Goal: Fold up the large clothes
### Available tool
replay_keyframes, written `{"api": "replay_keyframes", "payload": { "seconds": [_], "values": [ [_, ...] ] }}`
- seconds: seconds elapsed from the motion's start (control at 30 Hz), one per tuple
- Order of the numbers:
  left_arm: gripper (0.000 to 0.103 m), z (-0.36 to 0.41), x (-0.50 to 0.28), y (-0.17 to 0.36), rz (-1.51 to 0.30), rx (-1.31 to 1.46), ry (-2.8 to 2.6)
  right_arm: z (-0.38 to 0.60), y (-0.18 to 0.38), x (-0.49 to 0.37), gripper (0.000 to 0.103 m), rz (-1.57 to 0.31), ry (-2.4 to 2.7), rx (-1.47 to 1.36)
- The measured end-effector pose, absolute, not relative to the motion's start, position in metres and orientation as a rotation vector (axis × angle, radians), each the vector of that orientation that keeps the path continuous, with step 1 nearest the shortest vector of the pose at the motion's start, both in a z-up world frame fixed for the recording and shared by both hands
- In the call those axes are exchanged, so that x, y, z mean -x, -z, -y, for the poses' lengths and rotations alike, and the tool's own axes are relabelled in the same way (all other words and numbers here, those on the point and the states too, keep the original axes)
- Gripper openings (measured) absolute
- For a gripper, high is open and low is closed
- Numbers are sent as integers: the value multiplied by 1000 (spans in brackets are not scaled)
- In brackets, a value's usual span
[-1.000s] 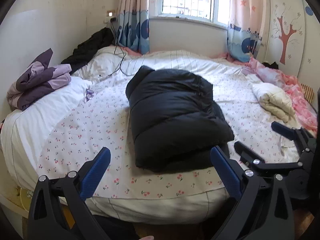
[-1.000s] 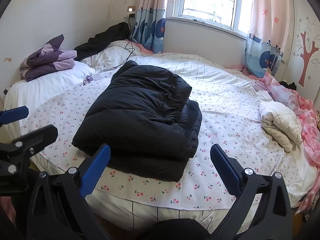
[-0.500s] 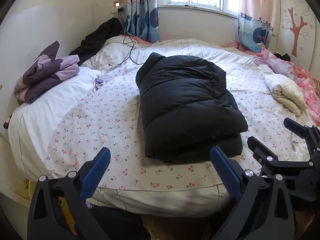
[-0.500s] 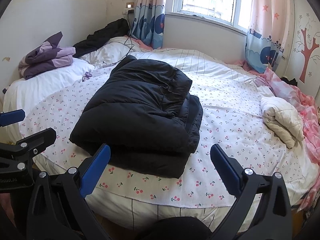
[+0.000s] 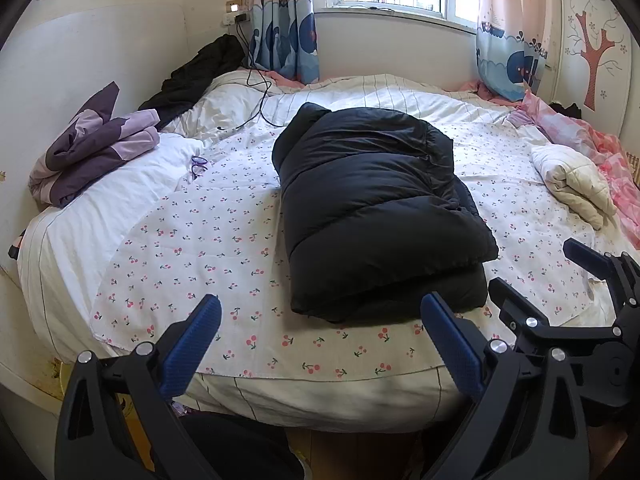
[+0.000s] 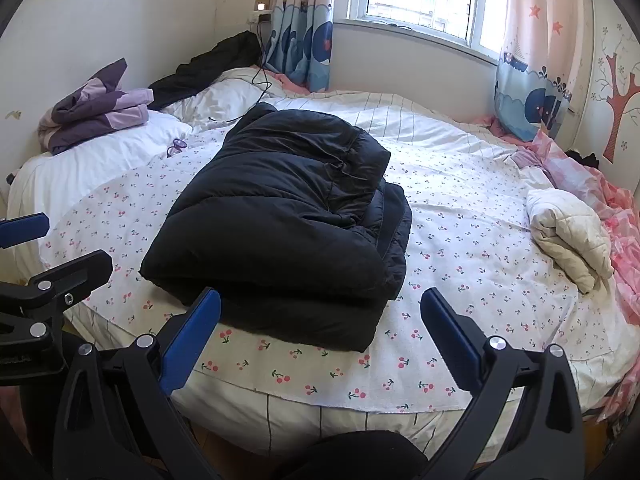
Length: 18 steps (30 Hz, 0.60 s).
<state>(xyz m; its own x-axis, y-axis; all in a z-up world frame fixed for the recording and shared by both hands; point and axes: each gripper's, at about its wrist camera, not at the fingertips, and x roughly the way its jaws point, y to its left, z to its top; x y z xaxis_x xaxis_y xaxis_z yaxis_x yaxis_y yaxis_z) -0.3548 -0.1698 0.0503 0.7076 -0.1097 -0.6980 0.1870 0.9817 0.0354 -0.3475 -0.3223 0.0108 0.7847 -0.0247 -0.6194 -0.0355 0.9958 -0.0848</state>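
Left wrist view: the folded black puffer jacket (image 5: 376, 216) lay mid-bed (image 5: 240, 240), its long axis running from the near edge towards the window. My left gripper (image 5: 320, 344) and right gripper (image 6: 320, 340) stood spread, empty, short of it.

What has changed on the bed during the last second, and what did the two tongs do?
Both tongs, left and right, drew back from the bed and tilted up a little, so more of its near edge shows. They stayed open and took hold of nothing. The folded black jacket lies as before, and so do the purple clothes and the cream quilt.
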Motion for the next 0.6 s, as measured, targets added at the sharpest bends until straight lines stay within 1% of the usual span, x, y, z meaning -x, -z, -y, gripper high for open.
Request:
{"api": "replay_keyframes", "payload": {
  "seconds": [0.6],
  "values": [
    [96, 167, 349, -43, -805, -85, 139, 323, -6, 344, 97, -679, -11, 93]
  ]
}}
